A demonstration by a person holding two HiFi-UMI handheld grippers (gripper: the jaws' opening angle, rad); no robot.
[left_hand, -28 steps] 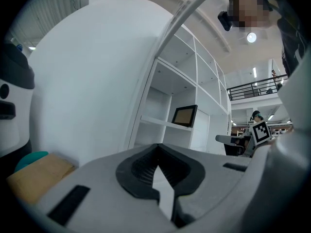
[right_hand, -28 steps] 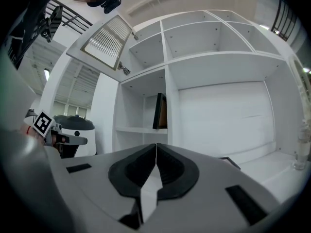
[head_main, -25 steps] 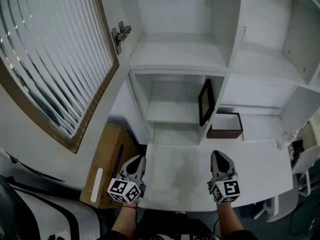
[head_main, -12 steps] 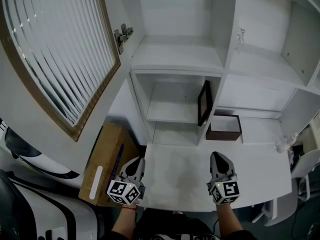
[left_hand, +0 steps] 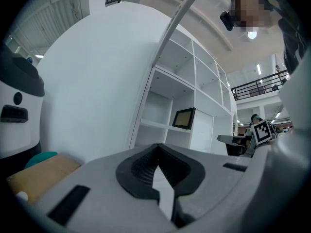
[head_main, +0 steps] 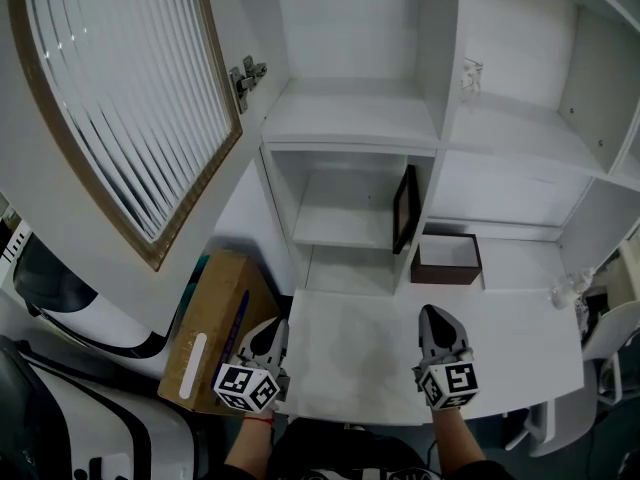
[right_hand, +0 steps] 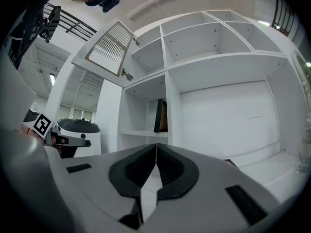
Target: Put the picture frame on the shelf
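A dark picture frame [head_main: 405, 208] stands upright on a shelf board [head_main: 340, 224] of the white shelving unit, leaning against the compartment's right wall. The same picture frame [left_hand: 183, 118] appears in the left gripper view and as a dark edge [right_hand: 160, 115] in the right gripper view. My left gripper [head_main: 272, 334] and right gripper [head_main: 436, 325] hover low over the white tabletop [head_main: 350, 348], well short of the shelf. Both have their jaws shut with nothing held. The left gripper [left_hand: 156, 165] and right gripper [right_hand: 155, 152] tips meet.
A dark brown open box [head_main: 447, 258] sits right of the frame's compartment. A cabinet door with slats [head_main: 120, 98] hangs open at left. A cardboard box [head_main: 208, 328] lies at lower left beside a white-and-black machine [head_main: 70, 408]. A small clear object [head_main: 567, 290] stands at right.
The head view has shifted slightly, so the shelving sits a little lower and leftward in frame. Both grippers stay where they were, shut.
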